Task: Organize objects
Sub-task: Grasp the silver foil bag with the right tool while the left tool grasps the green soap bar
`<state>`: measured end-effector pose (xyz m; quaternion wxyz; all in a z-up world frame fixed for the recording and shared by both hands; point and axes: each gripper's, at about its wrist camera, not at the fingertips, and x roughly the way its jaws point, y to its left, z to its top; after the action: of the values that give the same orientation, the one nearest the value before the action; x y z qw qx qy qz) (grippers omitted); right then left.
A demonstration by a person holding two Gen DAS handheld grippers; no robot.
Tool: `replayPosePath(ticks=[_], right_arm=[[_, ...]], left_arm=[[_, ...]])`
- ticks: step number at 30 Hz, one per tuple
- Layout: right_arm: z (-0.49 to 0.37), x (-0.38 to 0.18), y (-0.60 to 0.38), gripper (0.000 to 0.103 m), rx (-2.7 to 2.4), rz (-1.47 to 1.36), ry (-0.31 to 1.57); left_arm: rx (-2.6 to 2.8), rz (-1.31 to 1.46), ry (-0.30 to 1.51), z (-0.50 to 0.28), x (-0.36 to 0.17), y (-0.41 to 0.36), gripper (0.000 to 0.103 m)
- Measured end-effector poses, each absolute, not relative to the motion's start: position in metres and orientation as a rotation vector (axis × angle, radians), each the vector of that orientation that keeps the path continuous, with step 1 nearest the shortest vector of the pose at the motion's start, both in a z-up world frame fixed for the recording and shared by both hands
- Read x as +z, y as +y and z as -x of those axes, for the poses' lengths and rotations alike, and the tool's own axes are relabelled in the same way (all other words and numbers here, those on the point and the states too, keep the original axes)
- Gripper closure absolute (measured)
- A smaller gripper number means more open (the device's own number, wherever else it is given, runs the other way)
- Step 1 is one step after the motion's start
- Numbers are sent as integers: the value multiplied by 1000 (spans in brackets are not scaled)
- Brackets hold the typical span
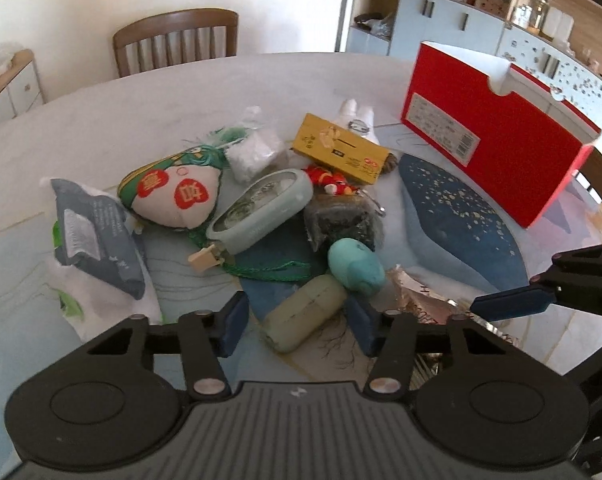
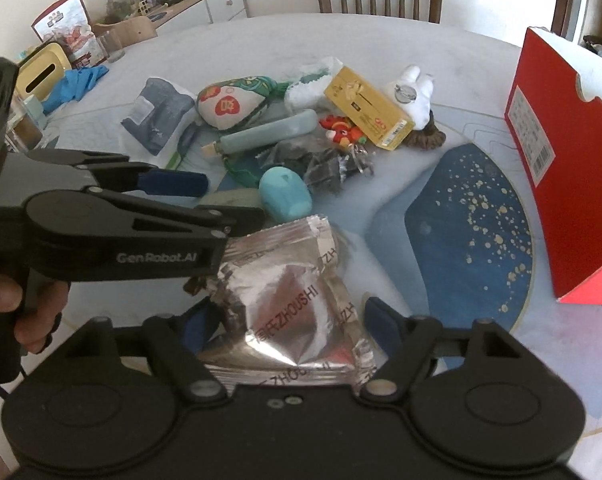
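We hover two claws over a cluttered counter (image 1: 81,128). The left claw (image 1: 297,322) stands wide around a pale green capsule-shaped case (image 1: 303,314), pads not yet touching; squeezing across its short width, clear of the teal egg-shaped object (image 1: 355,266) touching its far end, looks wisest. The right claw (image 2: 289,320) gapes wide around a crinkled silver foil packet (image 2: 293,292) at lower centre of its frame, printed in red lettering, lying flat and likely slippery. A red box (image 2: 573,184) stands at right.

A wooden chair (image 1: 177,40) stands behind the table (image 1: 101,120); cluttered shelving (image 1: 541,8), possibly a cupboard, beyond.
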<state>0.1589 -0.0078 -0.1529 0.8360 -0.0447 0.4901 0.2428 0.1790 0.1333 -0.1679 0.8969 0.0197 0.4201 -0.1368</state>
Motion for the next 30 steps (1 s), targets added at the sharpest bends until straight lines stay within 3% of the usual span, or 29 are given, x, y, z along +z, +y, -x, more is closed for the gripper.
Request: replayPosePath(ticks=[5, 9, 13, 30], right_arm=[[-154, -148, -9, 39, 517, 106, 1027], [-147, -145, -11, 49, 509, 131, 1022], [-141, -141, -18, 55, 490, 128, 1022], [-119, -88, -55, 59, 433, 101, 962]], left_arm=[[-300, -32, 873, -176, -167, 132, 61], [-294, -37, 876, -173, -166, 129, 76], [-281, -27, 873, -168, -166, 130, 78], [-288, 13, 819, -139, -133, 125, 82]])
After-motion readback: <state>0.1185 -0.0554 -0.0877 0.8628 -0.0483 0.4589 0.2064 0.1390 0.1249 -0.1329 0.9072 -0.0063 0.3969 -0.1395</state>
